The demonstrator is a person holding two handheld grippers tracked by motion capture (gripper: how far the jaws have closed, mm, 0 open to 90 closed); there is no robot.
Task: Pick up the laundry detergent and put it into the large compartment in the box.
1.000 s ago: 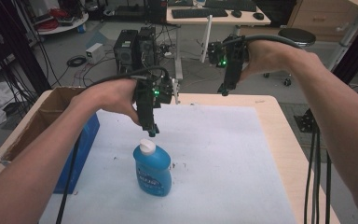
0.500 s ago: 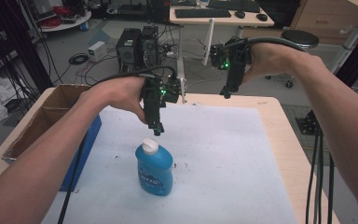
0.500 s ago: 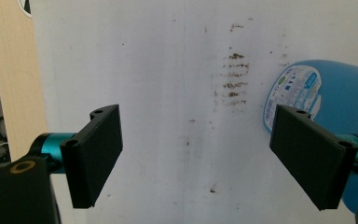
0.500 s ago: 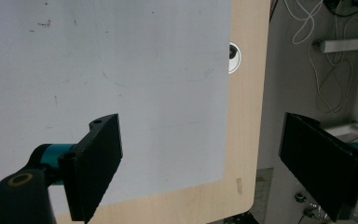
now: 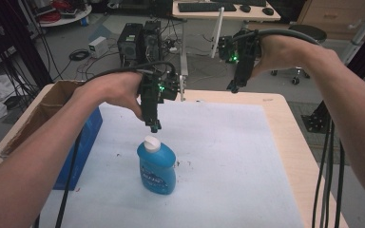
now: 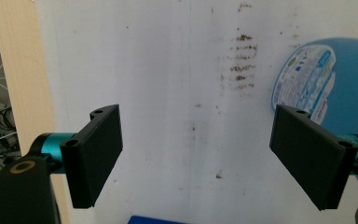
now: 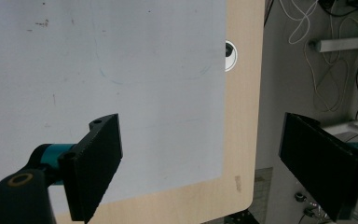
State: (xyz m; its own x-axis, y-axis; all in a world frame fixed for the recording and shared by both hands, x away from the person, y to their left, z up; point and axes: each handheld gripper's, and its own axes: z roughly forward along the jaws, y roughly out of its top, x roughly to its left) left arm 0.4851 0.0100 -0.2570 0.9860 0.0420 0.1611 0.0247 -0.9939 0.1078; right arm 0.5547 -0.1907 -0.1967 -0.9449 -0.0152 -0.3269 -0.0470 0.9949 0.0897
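the blue bottle (image 5: 157, 166) stands upright on the white sheet (image 5: 228, 156) of the desk (image 5: 285, 123). the left claw (image 5: 155, 127) hangs just above its white cap, jaws spread and empty. the right claw (image 5: 233, 87) is spread too, over the desk's far edge, well apart from the bottle.

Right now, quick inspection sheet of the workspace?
Surface: white mat on a wood table, small dark stains.
Job's things: blue bottle upright, white cap on.
Clutter: cardboard box at the left edge, blue bin beside it.
Grippers: left claw open, above the cap, not touching; right claw open, over the far edge, holding nothing.
Cables: one trails from each claw along the forearm; more hang at the table's right side.
Surroundings: computer towers on the floor, desk with keyboard, loose floor wiring.
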